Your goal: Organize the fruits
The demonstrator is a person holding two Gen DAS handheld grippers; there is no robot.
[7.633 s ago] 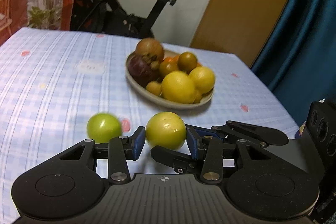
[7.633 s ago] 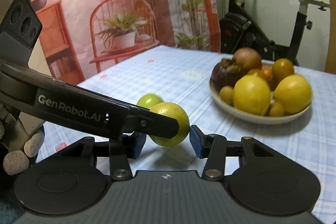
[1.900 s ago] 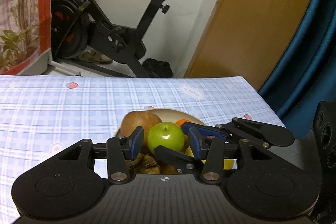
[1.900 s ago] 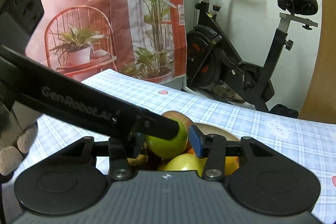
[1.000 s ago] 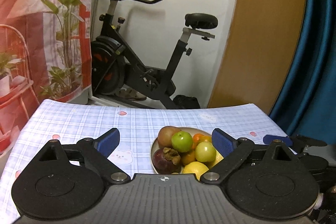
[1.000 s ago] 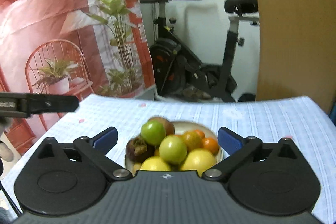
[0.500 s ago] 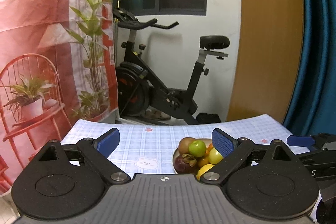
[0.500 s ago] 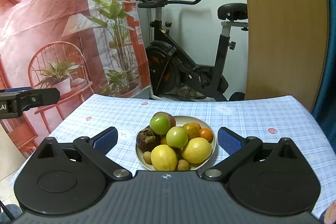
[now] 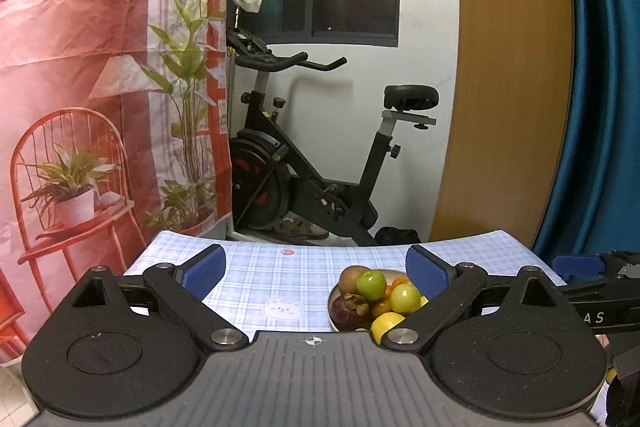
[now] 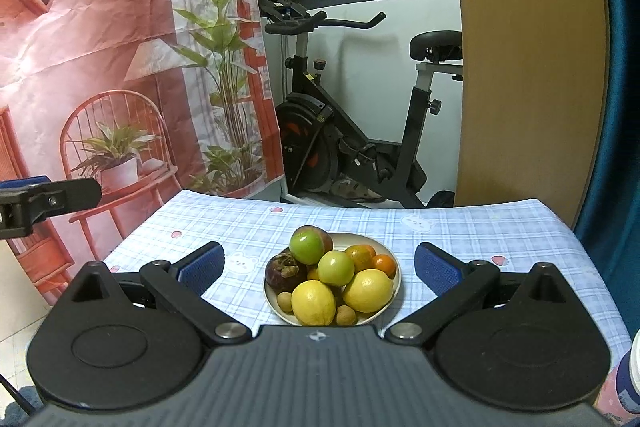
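Both jaws stand spread wide and empty: the left gripper [image 9: 316, 273] and right gripper [image 10: 318, 265] hang well back from the table [image 10: 500, 227], likely because no loose fruit shows on the cloth. Ahead of the right jaws, framed between them, the plate [image 10: 394, 289] holds the pile: two green apples [image 10: 307, 247], two lemons [image 10: 314, 302], one mangosteen [image 10: 285, 271], at least two oranges [image 10: 385, 264], and two small brown fruits [image 10: 345, 315]. From the left gripper, the plate sits ahead toward its right finger.
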